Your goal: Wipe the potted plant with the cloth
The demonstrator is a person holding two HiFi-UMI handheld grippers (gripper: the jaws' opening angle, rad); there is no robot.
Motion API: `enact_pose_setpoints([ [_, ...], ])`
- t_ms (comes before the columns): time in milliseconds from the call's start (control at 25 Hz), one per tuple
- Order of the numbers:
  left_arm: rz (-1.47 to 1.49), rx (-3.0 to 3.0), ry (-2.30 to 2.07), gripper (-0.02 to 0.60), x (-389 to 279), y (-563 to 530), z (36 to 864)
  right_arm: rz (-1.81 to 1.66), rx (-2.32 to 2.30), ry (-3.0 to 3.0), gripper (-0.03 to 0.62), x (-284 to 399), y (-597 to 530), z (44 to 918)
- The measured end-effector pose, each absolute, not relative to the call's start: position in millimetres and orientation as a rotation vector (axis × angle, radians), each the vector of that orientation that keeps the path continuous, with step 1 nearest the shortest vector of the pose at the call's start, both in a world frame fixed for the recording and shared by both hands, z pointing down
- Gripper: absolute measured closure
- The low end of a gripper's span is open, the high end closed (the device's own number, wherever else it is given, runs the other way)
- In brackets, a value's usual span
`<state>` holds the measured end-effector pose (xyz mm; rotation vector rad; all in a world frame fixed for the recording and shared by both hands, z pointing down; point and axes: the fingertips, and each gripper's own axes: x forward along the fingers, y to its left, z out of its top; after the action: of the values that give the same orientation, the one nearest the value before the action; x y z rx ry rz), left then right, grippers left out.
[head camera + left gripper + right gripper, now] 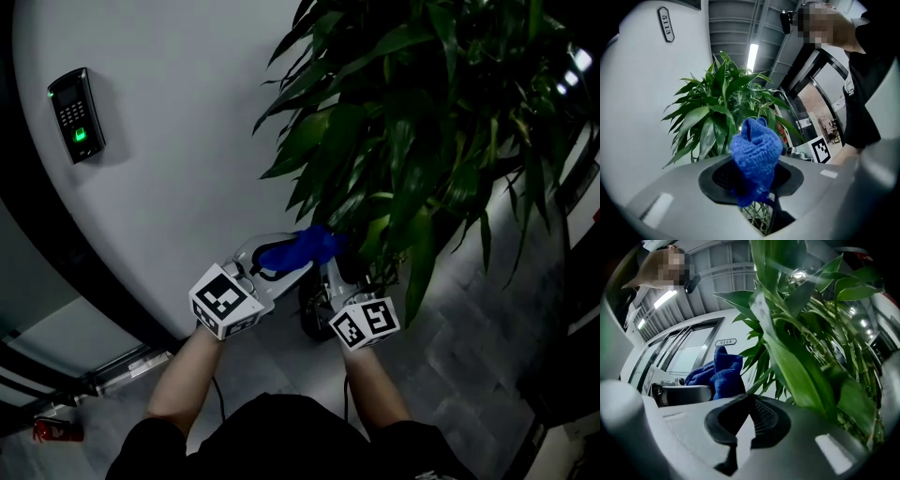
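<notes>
The cloth point(755, 152) is a nubby blue knit, bunched into a soft lump and pinched between the closed fingers of the left gripper point(751, 183). Most of its bulk stands above the dark ribbed pads. The right gripper point(749, 420) has its fingers pressed together with nothing between them, and a broad glossy leaf passes just to their right. The potted plant point(412, 141) is a dense spray of long, pointed, smooth green leaves. It rises just beyond both grippers, with its lowest leaves drooping close over the right one. A smooth pale curved wall point(169, 169) closes in on the left, and grey tiled floor point(469, 319) lies open to the right.
</notes>
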<state>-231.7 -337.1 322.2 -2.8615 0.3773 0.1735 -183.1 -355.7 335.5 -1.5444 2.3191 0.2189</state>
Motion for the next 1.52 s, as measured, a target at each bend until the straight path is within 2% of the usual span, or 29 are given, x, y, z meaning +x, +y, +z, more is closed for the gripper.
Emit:
enact_pose_setpoints([
  [400,0.237,-2.982,0.506,0.431,-263.1,-329.6,344.6,0.143,-1.528,2.344,0.591,-187.1,-346.3,359.3],
  [1040,0.48,-3.015,0.959,0.431,-382.0,-300.6,392.9,0.001,-1.555,2.448,0.591,-219.3,-291.5,412.0],
  [1200,0.505,-2.97,1.03,0.431,-384.4,-269.7,386.6,0.033,-1.485,2.46,0.591,-203.3,-270.5,399.2],
  [1520,0.586,-2.895,1.238,0.43,-332.7,-193.0,388.3,-0.022,-1.369,2.466,0.591,-135.2,-201.1,403.7],
])
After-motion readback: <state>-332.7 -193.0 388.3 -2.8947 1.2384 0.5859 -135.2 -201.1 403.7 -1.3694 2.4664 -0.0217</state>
